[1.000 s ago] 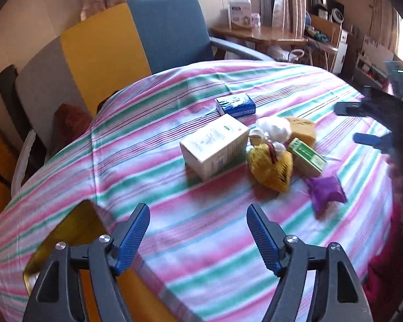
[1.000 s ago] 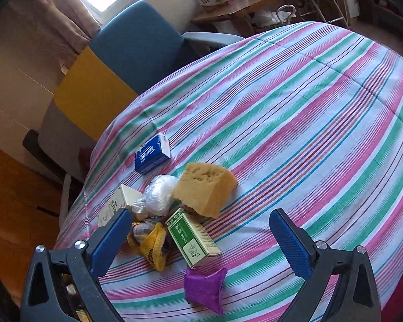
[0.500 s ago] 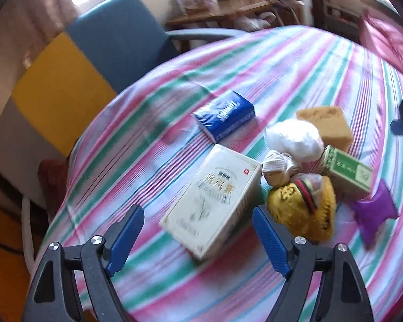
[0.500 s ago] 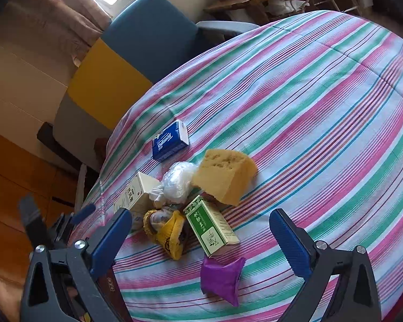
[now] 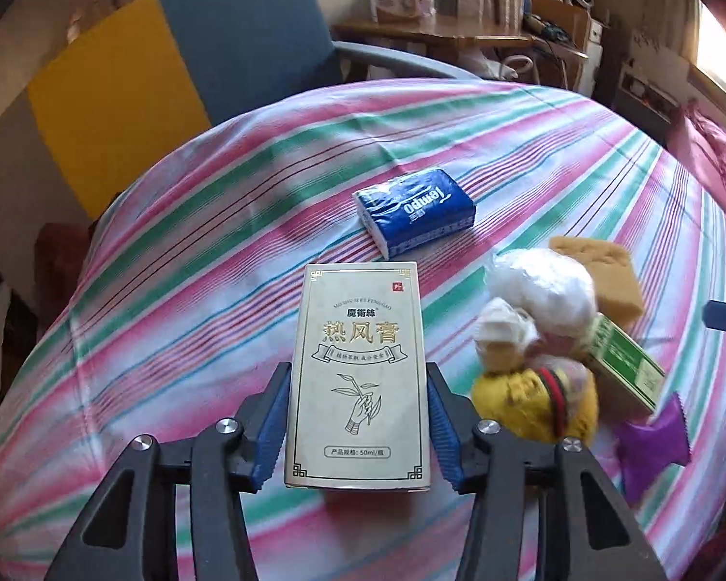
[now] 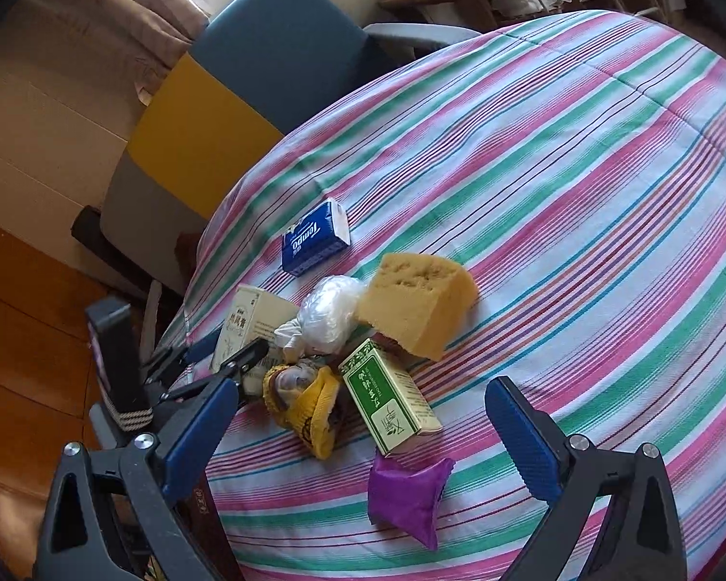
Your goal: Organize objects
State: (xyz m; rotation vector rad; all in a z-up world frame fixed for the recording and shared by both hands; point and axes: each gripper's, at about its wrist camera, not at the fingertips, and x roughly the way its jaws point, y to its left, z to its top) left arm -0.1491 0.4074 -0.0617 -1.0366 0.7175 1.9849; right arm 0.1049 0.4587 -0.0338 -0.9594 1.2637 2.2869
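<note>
Little sorting appears done: the sponge (image 6: 418,302), plastic bag (image 6: 331,314), green box (image 6: 387,399), yellow pouch (image 6: 310,406) and purple sachet (image 6: 404,496) are heaped together on the striped surface (image 6: 581,193), the tissue pack (image 5: 416,210) just apart. The left tongs (image 5: 358,423) have just been closing and are clamped on the cream box (image 5: 358,373). The right tongs (image 6: 363,440) are held wide, empty

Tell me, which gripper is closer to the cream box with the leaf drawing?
Left. The left gripper has the cream box between its fingers, having just closed; the right gripper hangs open, away over the purple pouch.
</note>
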